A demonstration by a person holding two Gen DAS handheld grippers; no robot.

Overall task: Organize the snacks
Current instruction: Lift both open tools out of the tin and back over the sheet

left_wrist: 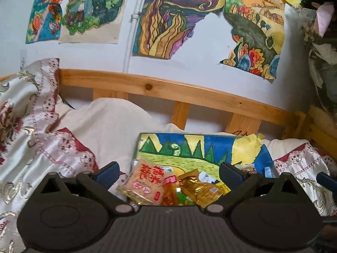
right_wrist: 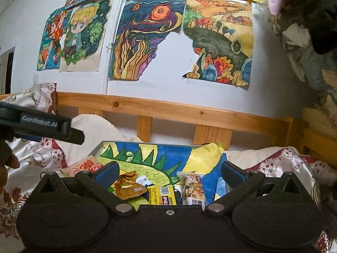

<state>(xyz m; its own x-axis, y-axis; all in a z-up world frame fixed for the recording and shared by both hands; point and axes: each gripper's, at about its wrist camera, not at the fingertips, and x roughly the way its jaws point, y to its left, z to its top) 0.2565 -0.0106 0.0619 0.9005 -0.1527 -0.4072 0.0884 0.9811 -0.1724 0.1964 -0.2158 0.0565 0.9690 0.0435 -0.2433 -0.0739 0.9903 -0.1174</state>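
Left gripper [left_wrist: 168, 174]: I see both blue-padded fingers spread wide at the lower centre of the left wrist view, nothing between them. In the right wrist view its body shows at the left edge [right_wrist: 48, 126], above the quilt.
Quilt [left_wrist: 31, 126]: embroidered satin, white with dark red flowers, filling the left of the left wrist view and lying on either side of the box.
Tan snack pack [left_wrist: 145, 184]: red characters on it, lower centre of the left wrist view, lying over the left rim of the box; seen at lower left of the right wrist view [right_wrist: 84, 166].
Gold foil pack [left_wrist: 199, 187]: just right of the tan pack, inside the box; I also see it at [right_wrist: 129, 186].
Box [left_wrist: 189, 145]: its lining is a coloured drawing of green peaks, blue sky and yellow patches; centre bottom of both views [right_wrist: 160, 154].
Yellow bar [right_wrist: 161, 196]: lying flat in the box, right of the gold pack.
Nut pack [right_wrist: 192, 187]: clear-fronted, standing just right of the yellow bar.
Right gripper [right_wrist: 168, 174]: fingers wide apart, holding nothing, above the box contents.
Bed rail [right_wrist: 168, 109]: pine, running across mid frame behind the box.
Wall drawings [right_wrist: 145, 35]: upper half of the frame.
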